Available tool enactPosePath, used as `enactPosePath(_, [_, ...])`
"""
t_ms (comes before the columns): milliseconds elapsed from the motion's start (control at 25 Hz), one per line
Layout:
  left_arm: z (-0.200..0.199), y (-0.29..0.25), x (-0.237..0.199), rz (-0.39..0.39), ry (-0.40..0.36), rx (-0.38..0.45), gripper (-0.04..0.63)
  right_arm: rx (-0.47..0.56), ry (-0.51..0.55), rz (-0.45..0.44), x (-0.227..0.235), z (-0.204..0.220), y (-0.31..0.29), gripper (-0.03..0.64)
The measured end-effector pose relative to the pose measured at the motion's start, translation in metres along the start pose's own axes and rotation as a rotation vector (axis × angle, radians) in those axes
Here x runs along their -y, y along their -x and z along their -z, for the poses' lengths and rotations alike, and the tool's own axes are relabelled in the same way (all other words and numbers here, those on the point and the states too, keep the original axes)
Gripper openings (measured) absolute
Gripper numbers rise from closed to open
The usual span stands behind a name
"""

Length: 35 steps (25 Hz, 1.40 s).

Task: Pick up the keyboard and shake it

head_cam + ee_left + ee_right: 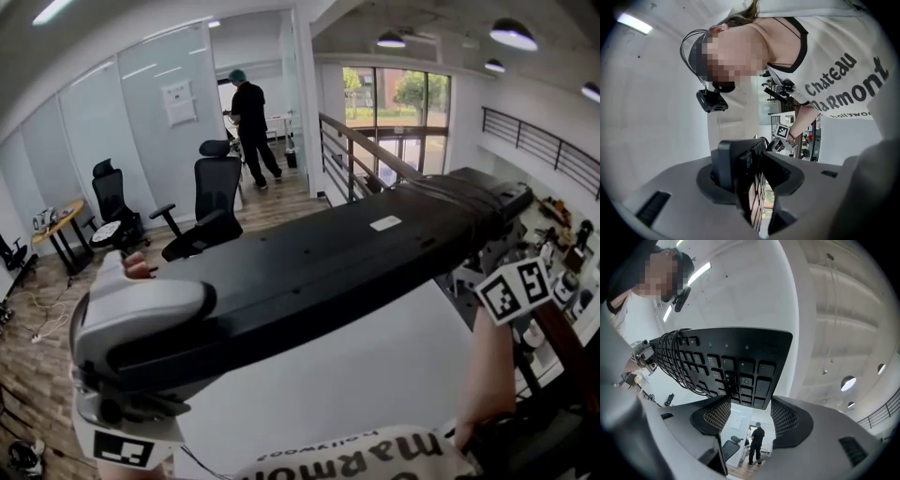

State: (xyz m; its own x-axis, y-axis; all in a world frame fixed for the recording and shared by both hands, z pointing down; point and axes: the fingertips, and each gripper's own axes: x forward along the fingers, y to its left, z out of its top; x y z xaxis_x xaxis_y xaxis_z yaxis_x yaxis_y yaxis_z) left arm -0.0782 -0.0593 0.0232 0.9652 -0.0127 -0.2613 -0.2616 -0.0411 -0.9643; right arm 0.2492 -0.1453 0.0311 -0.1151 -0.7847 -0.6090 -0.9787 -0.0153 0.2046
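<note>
Now, keyboard (319, 262): black, up in the air above the white table; in the head view it slants from low at the left to higher at the right, underside facing the head camera, keys facing down.
label (385, 223): small white patch on the underside, right of the middle.
cable (670, 362): black, wound in many turns round the keyboard, beside the number pad in the right gripper view.
left gripper (754, 164): clamped on the keyboard's left end, which stands edge-on between its jaws; lower down, a slit of light shows between the keys and one jaw.
right gripper (750, 411): jaws spread wide just under the number-pad end; the gap between them shows the room, not the keyboard. Whether the tips touch the keys, I cannot tell.
marker cube (514, 289): on the right gripper, below the keyboard's right end.
white table (375, 375): beneath the keyboard.
office chairs (214, 202): black, on the wood floor beyond.
person in black (251, 122): standing far back, by the glass wall.
</note>
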Motion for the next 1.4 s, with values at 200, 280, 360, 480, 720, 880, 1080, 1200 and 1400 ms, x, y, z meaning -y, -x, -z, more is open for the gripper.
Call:
enactPosePath(200, [0.007,0.006,-0.006,-0.001,0.092,0.005,0.197,-0.003,-0.009,-0.042,-0.006,-0.006,0.003,0.285])
enactPosePath(280, [0.011,0.007,0.002,0.019,0.133,0.003,0.181,-0.061,0.003,-0.064,-0.011,0.006,-0.001,0.284])
enactPosePath(360, [0.017,0.009,0.008,0.024,0.189,0.006,0.187,-0.089,-0.006,-0.077,-0.016,0.018,0.001,0.284])
enactPosePath(480, [0.023,0.006,0.017,0.032,0.218,-0.02,0.189,-0.142,-0.042,-0.083,-0.017,0.041,0.001,0.285])
enactPosePath(720, [0.01,0.006,0.02,0.061,0.174,-0.015,0.184,-0.125,-0.054,-0.065,-0.018,0.036,0.012,0.285])
enactPosePath(880, [0.018,0.003,0.025,0.071,0.18,-0.027,0.184,-0.172,-0.071,-0.058,-0.017,0.051,0.011,0.285])
enactPosePath(1080, [0.033,-0.006,0.039,0.097,0.208,-0.042,0.184,-0.245,-0.118,-0.039,-0.012,0.082,0.013,0.284])
enactPosePath(1200, [0.044,-0.01,0.05,0.112,0.265,-0.056,0.183,-0.3,-0.14,-0.026,-0.009,0.104,0.021,0.284])
enactPosePath(1400, [0.05,-0.008,0.059,0.128,0.325,-0.075,0.19,-0.359,-0.168,-0.015,-0.014,0.124,0.037,0.285])
